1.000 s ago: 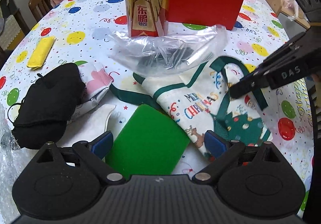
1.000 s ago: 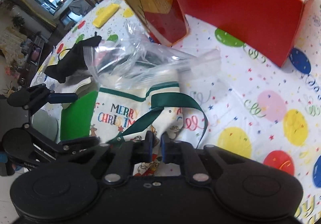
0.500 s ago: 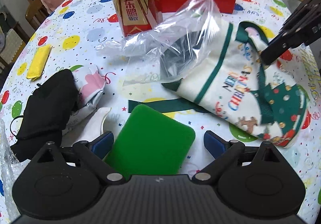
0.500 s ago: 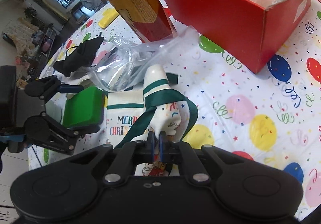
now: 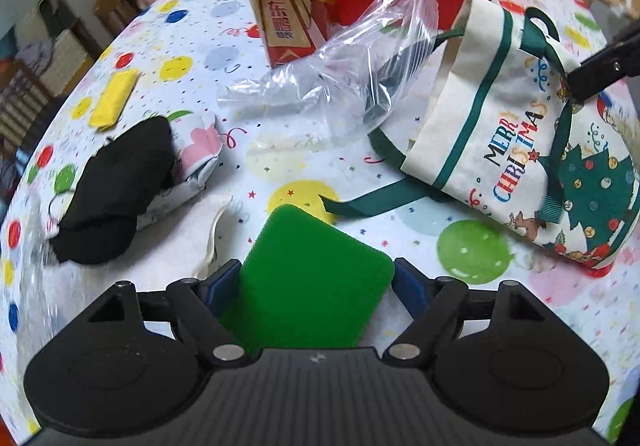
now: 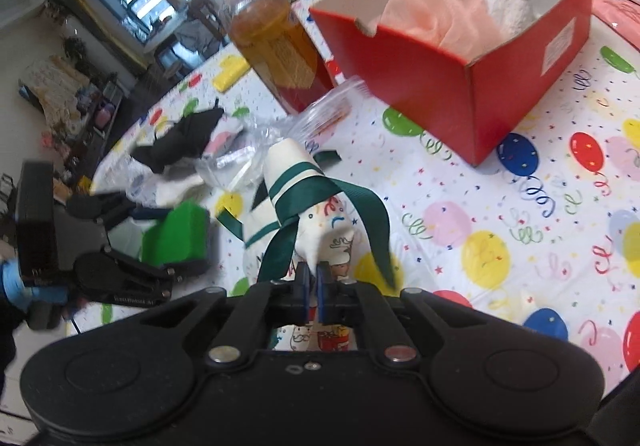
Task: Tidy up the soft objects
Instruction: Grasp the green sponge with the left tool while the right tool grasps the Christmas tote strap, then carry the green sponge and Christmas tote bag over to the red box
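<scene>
**Bag lifted by right gripper, sponge held by left: snag and slip hazards**

The right gripper [image 6: 313,288] has its fingers pressed almost together on a pinch of fabric of the Christmas tote bag [image 6: 296,214]. The bag hangs forward of the fingertips, lifted at the gripped end, with its green ribbon handle [image 6: 360,206] draped loosely over both sides of the fingers. In the left wrist view the bag [image 5: 516,142] lies tilted, its far end raised off the tablecloth [image 5: 472,258].

The left gripper [image 5: 316,286] has its fingers spread wide, one against each side of the green sponge [image 5: 308,282], which projects forward between them. The fingers appear to contact both edges of the sponge; how firmly they press cannot be told.

Beyond the right fingertips, further ahead and to their right, stands the open red box [image 6: 460,66], already containing pink cloth [image 6: 436,18]. It is the likely destination for the soft items.

Hazards from this position:

- The clear plastic bag [image 5: 340,78] lies touching the tote's open mouth. Further lifting may drag it along.
- The drink bottle [image 6: 276,46] stands just beside the plastic bag and the box. A swinging tote or a trailing handle could tip it.
- The grip takes only a small fold of fabric. The weight of the hanging bag may pull it free.
- The sponge is compressible and held at its edges only. A sudden move could let it pivot or drop.
</scene>
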